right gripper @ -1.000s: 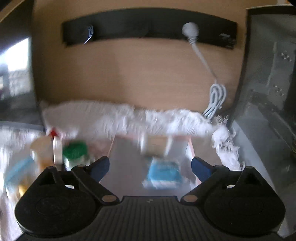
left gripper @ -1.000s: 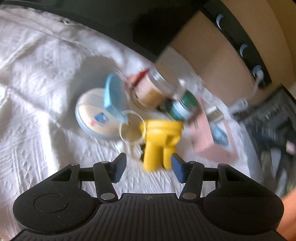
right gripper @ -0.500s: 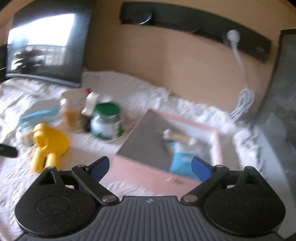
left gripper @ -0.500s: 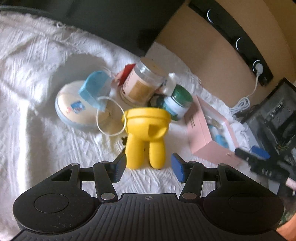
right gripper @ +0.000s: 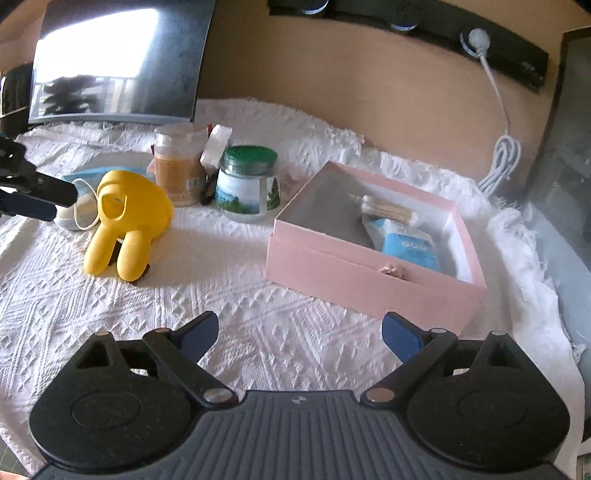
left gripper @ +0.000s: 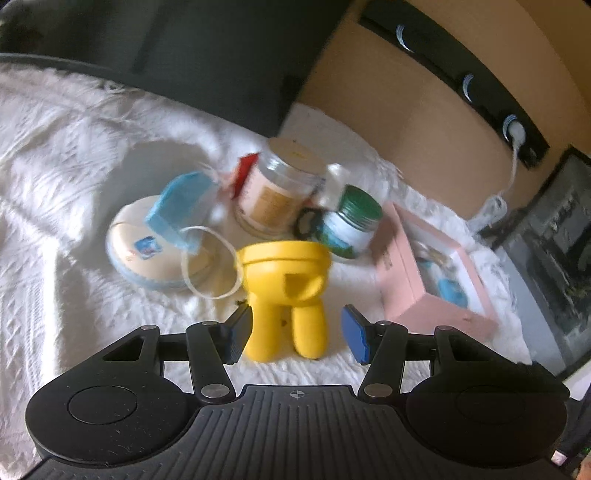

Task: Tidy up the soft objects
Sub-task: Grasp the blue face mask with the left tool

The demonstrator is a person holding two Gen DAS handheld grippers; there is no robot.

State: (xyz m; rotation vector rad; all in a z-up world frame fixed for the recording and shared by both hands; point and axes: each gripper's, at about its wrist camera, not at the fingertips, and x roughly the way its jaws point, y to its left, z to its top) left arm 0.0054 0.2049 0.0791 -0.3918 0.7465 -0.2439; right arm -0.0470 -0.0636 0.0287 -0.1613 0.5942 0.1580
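Observation:
A yellow soft toy [left gripper: 286, 295] with two legs lies on the white cloth; it also shows in the right wrist view [right gripper: 125, 218]. My left gripper [left gripper: 297, 338] is open, its fingers on either side of the toy's legs, not closed on them. A blue face mask [left gripper: 181, 210] lies on a round tin [left gripper: 155, 247] behind it. An open pink box [right gripper: 373, 236] holds a blue packet [right gripper: 406, 243] and cotton swabs [right gripper: 388, 210]. My right gripper [right gripper: 299, 336] is open and empty above the cloth in front of the box.
A tan jar [left gripper: 277, 192] and a green-lidded jar [left gripper: 351, 221] stand behind the toy. A dark monitor [right gripper: 118, 59] is at the back left. A wooden wall with a black power strip [right gripper: 443, 33] and white cable [right gripper: 502, 158] lies behind. A dark panel stands at right.
My left gripper has moved closer to the yellow toy, its fingers now flanking the legs. My right gripper swung left and pulled back, bringing the toy and jars into view.

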